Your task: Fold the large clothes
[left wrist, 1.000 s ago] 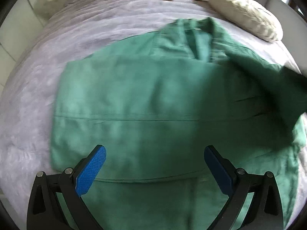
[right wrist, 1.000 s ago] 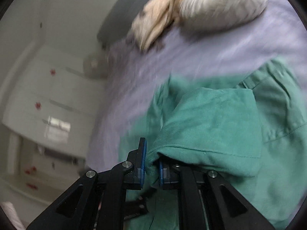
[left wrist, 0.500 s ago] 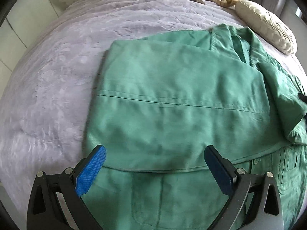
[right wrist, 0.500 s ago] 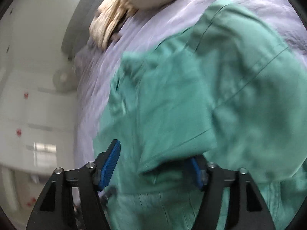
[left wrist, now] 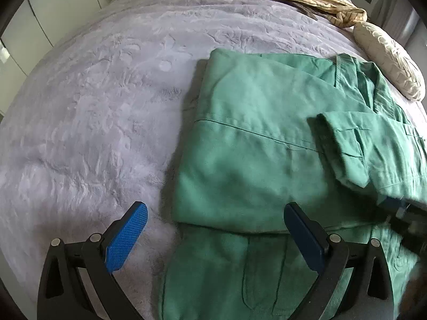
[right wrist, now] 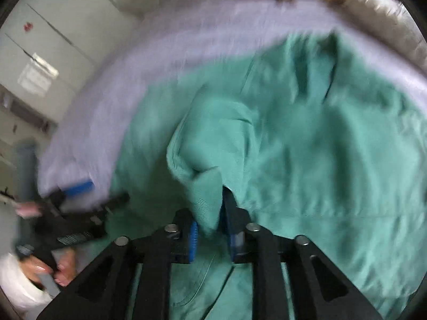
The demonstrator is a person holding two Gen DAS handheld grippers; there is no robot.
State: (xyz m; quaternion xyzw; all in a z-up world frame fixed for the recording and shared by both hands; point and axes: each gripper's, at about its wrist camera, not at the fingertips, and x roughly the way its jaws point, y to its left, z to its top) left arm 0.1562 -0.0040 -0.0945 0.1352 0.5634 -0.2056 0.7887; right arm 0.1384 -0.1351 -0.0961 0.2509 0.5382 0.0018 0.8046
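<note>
The green jacket [left wrist: 256, 160] lies half-folded on the bed [left wrist: 93, 106] toward its right edge. The right gripper [right wrist: 210, 237], its jaws just opening, has the sleeve cuff [right wrist: 205, 202] loosely between them, seemingly laying it across; the left gripper [left wrist: 213, 240] hovers wide open, empty

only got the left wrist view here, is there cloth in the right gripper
Observer: Yes. A fold of the green jacket hangs between the jaws of the right gripper. They have just been opening, and the pads look slack on it.
Operator: where does my left gripper sit from there
Observer: The left gripper is off to the left in the right wrist view, open, at the jacket's edge by the bedspread.
Operator: anything behind it
Observer: A hand in a white sleeve holds it.
</note>
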